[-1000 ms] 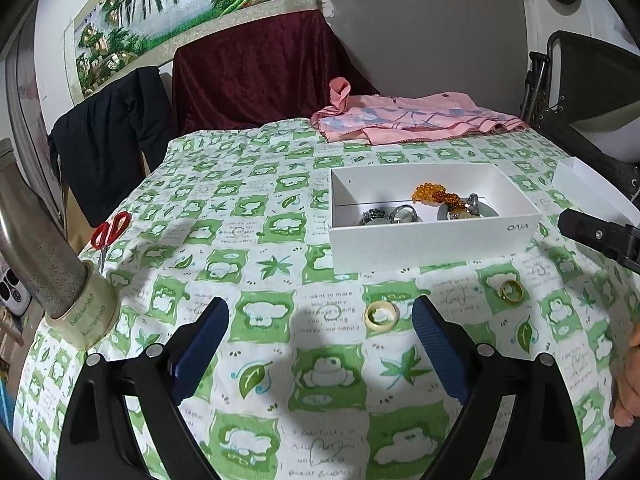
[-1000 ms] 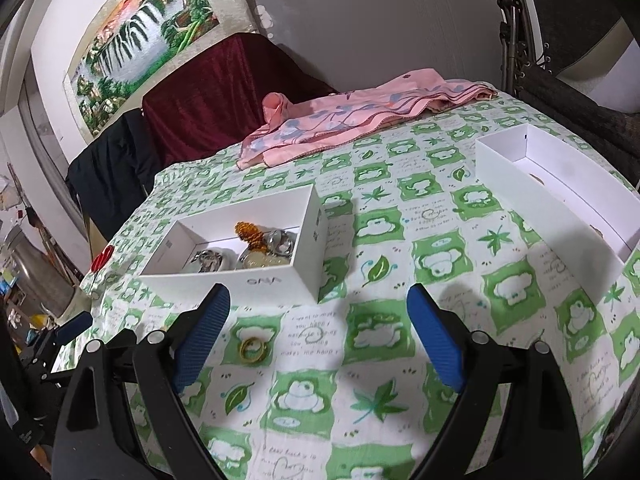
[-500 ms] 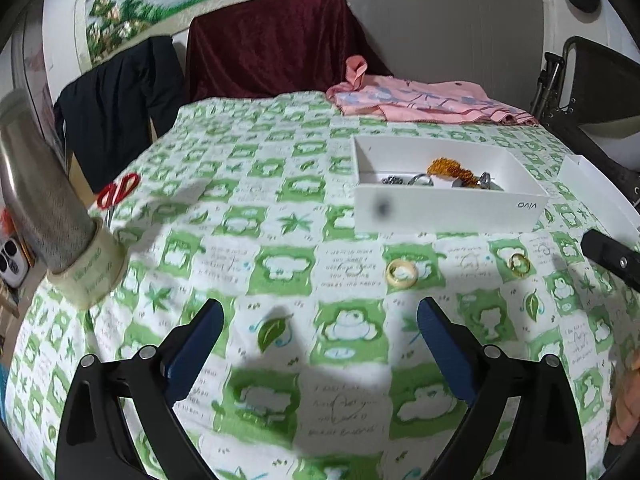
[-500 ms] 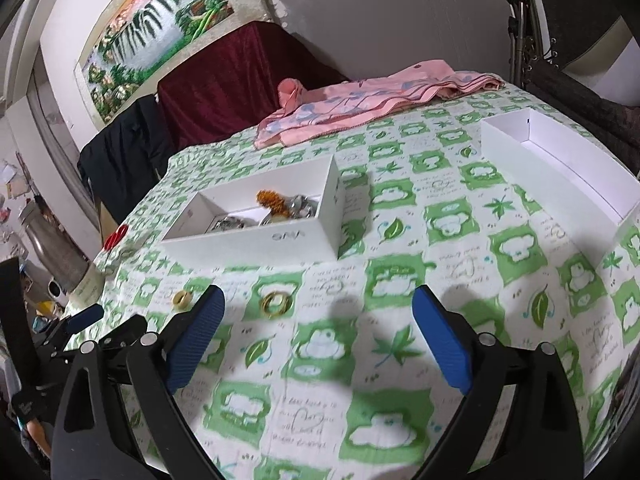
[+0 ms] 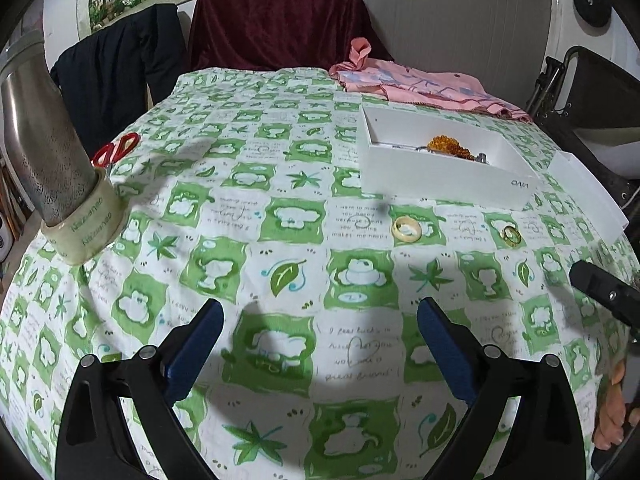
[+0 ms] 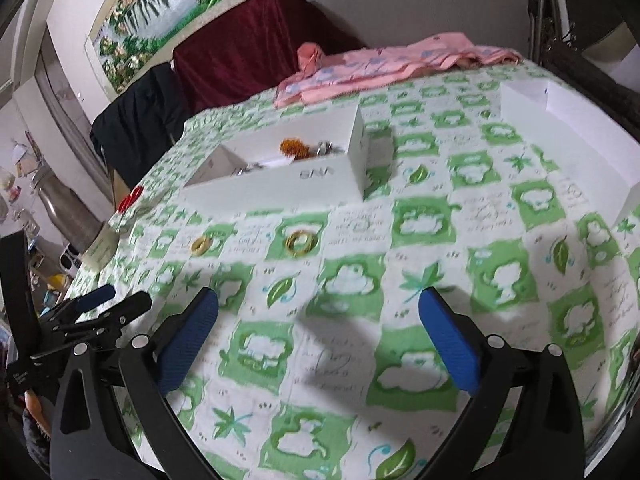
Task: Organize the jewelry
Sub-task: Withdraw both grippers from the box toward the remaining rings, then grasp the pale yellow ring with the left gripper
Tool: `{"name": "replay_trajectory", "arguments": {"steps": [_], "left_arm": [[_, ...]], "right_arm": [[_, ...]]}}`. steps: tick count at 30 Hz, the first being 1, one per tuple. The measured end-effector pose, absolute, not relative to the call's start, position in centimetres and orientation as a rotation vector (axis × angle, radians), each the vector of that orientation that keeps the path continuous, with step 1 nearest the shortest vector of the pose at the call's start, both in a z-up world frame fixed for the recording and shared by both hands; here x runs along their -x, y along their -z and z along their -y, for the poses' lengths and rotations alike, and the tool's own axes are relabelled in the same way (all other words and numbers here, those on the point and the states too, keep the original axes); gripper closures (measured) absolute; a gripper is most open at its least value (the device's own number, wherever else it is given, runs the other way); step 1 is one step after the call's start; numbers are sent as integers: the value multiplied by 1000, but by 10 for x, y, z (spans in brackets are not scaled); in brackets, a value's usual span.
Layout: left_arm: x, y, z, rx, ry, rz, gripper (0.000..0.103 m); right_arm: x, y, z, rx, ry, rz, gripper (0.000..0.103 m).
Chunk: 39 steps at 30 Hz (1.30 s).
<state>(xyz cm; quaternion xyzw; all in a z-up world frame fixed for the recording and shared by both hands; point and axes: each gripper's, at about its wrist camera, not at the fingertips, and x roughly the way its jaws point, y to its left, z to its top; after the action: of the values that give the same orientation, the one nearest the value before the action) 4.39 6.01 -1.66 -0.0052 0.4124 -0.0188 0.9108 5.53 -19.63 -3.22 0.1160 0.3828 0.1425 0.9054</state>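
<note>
Lying flat on the green-and-white tablecloth (image 5: 280,220) are two loose rings, both outside the jewelry box (image 5: 444,168). The pale ring (image 5: 406,229) sits ahead of the left gripper (image 5: 320,344), nearer its right-hand finger, just short of the box's front wall. The gold ring (image 5: 511,235) lies beyond that finger, further to the right. From the right gripper (image 6: 318,336), the gold ring (image 6: 301,242) is ahead and slightly toward its left finger, with the pale ring (image 6: 200,245) further left, and the box (image 6: 288,176) behind both.

Handling assessment: both rings appear small, rigid, light and smooth. They are likely to skid or flip if pressed from one side only, and the soft cloth may bunch under a pad. The soundest hold would be across the outer edge of the band, one pad on each opposite side, with the fingers brought low to the cloth.

Gripper condition: the left gripper's jaws stand wide apart and hold nothing. The right gripper's jaws have just been opening and now stand wide, with nothing between them but cloth.

Box contents: an amber beaded piece (image 5: 450,148) and some metal items, partly hidden by the wall. A second white box (image 6: 568,132) lies well to the right of the right gripper.

Peripheral items: red scissors (image 5: 116,150), a steel flask (image 5: 40,140) standing in a tape roll (image 5: 86,224), and a pink garment (image 5: 420,86) at the far edge.
</note>
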Motion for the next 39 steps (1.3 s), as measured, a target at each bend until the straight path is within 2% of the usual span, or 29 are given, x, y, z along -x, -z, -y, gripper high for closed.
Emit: {"name": "replay_trajectory", "arguments": {"steps": [8,19,26,31,34,37,39], "left_arm": [[-44,29,-63,-2,72,-947,7],[-46,31,-52,-36,51,-953,4],[-69,29,-53,-45,58,-972,4],[-89,25,-38,-88,81,-946,5],[-99,20,-24,-115,113,-914,10],[-108,19,-11,-138,145,-897,21],[-114,21,-6,-144,160,-900,34]], "right_arm": [[-52,39,190,-170,-317,-861,7],[-52,47,155,129,-253,-926,5],[-54,41,185,-80,-297,-878,7],[-54,37,191,-113,-281,-854,7],[-54,35,194,-131,-279,-838,7],[-54,34,197,-146,-280,-829,7],[-53,33,197,-144,-283,-820,7]]}}
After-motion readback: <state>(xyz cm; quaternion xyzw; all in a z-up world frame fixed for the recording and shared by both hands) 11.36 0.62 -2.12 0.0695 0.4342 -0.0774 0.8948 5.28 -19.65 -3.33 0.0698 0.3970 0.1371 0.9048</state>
